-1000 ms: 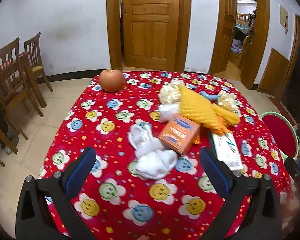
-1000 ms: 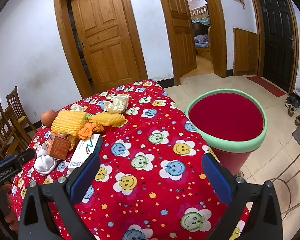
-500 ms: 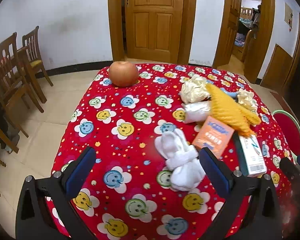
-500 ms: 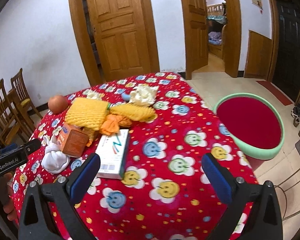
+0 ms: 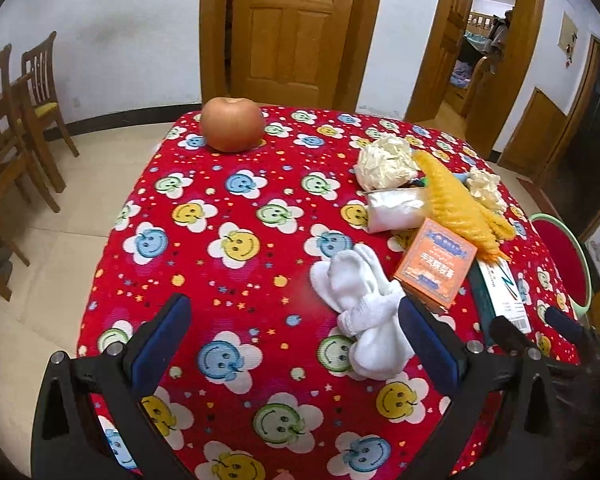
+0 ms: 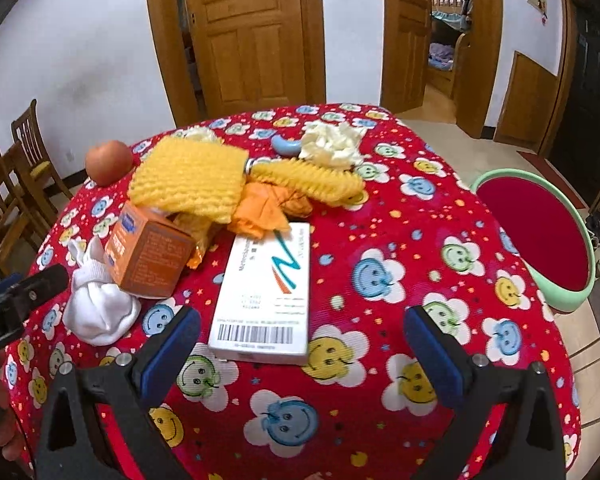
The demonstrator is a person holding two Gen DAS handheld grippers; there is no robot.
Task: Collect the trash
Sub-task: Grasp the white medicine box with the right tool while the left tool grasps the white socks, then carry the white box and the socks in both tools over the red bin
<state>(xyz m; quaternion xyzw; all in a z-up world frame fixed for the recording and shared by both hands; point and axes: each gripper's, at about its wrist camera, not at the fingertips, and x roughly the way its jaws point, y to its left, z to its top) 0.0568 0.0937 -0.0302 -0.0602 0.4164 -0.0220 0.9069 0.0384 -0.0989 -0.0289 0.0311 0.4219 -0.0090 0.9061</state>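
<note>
Trash lies on the red smiley tablecloth (image 5: 228, 248): a white sock bundle (image 5: 364, 304), an orange box (image 5: 436, 266), a white flat box (image 6: 266, 292), yellow foam nets (image 6: 192, 178), crumpled paper (image 5: 384, 160) and orange scraps (image 6: 260, 208). My left gripper (image 5: 294, 340) is open and empty, with the sock bundle by its right finger. My right gripper (image 6: 300, 344) is open and empty, just in front of the white flat box (image 5: 500, 292). A green-rimmed red bin (image 6: 540, 232) stands to the table's right.
An apple (image 5: 232, 124) sits at the table's far left corner. Wooden chairs (image 5: 16, 120) stand on the left. Wooden doors (image 5: 292, 28) and an open doorway (image 6: 444, 32) are behind. The left gripper shows in the right wrist view (image 6: 16, 300).
Both grippers have swung left. The left view now centres on bare cloth beside the socks. The right gripper has come closer to the white flat box, and the bin has slid to the right.
</note>
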